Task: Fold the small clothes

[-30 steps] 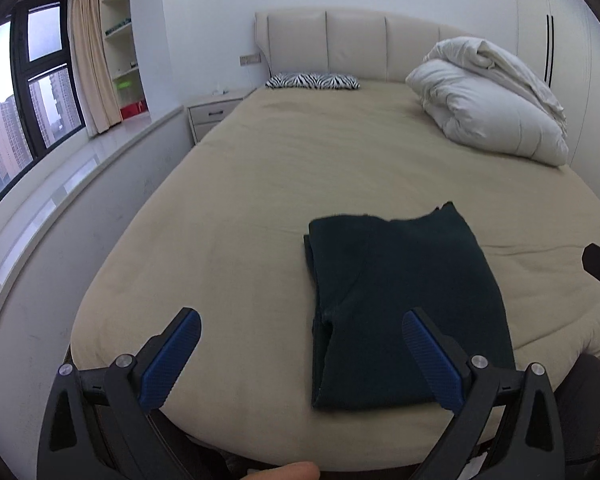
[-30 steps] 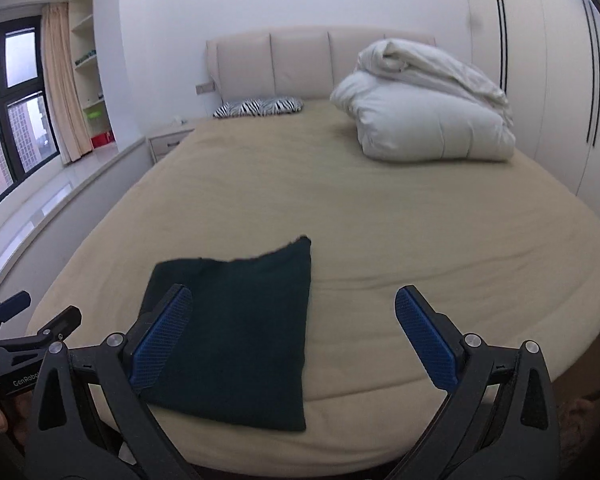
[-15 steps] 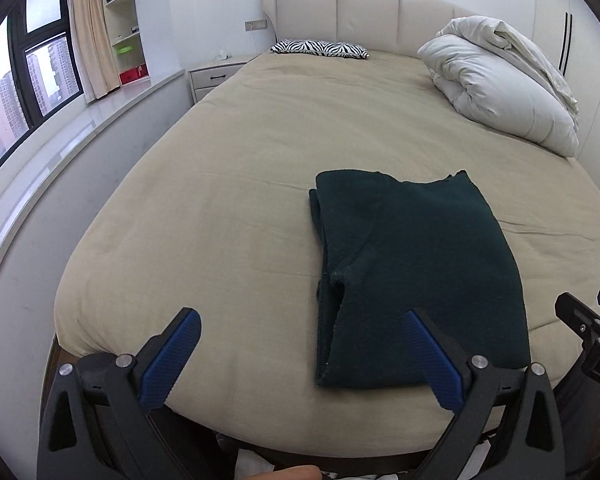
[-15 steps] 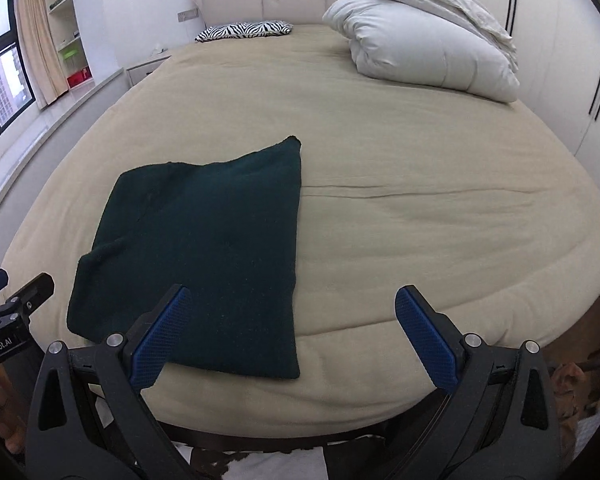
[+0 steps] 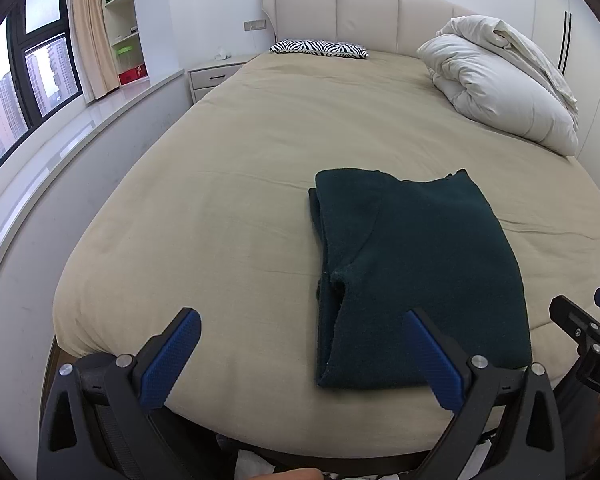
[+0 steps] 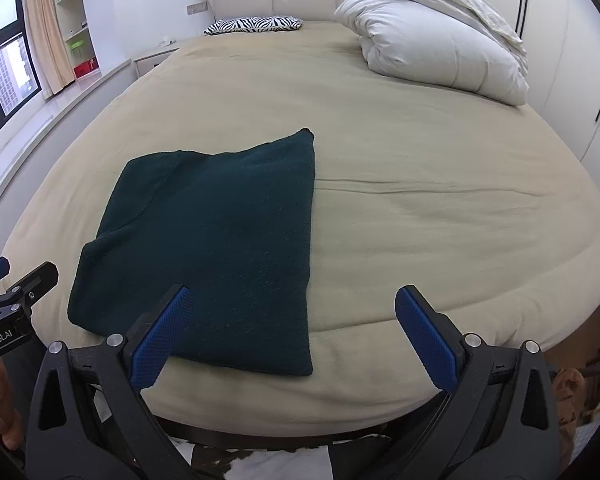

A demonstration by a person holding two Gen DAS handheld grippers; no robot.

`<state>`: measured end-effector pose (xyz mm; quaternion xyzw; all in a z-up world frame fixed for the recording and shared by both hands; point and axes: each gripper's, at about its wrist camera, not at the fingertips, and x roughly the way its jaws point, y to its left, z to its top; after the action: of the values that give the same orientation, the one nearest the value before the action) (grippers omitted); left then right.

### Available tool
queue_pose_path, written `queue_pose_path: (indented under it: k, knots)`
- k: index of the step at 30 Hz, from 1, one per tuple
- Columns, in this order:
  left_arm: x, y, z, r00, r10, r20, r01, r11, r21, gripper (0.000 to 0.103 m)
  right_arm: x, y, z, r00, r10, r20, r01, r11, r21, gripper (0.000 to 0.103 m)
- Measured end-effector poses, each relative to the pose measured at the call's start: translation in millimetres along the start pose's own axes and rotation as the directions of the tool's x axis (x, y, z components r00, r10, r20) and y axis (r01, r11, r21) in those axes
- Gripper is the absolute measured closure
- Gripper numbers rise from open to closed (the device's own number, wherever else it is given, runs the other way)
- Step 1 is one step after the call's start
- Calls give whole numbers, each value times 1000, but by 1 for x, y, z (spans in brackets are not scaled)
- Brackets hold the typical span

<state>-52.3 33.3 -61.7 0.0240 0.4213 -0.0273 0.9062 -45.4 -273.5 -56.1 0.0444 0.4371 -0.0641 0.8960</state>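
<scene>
A dark green knitted garment (image 5: 416, 264) (image 6: 216, 240) lies folded flat into a rough rectangle near the foot of the beige bed (image 5: 236, 200) (image 6: 440, 208). My left gripper (image 5: 300, 356) hovers open over the bed's near edge, its right finger (image 5: 432, 360) above the garment's near left corner. Over the garment's near right edge, my right gripper (image 6: 292, 332) is also open, holding nothing. Each gripper's black frame shows at the side of the other view.
A bundled white duvet (image 5: 500, 84) (image 6: 440, 40) sits at the far right of the bed, a zebra-print pillow (image 5: 320, 48) by the headboard. A window ledge (image 5: 52, 152) and nightstand (image 5: 216, 76) run along the left. Wardrobe doors (image 6: 580, 60) stand at the right.
Both grippers have tilted down and moved in toward the garment, which now sits larger and higher in both views. Both stay open. The garment has not moved.
</scene>
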Motion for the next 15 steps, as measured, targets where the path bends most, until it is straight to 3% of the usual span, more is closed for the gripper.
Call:
queue_pose_path:
  k: [15]
  knots:
    - [1,1,-1,1000,2,-1,-2,1000,4,0,3,2,0,1000,9,-8,-9,1000,0,0]
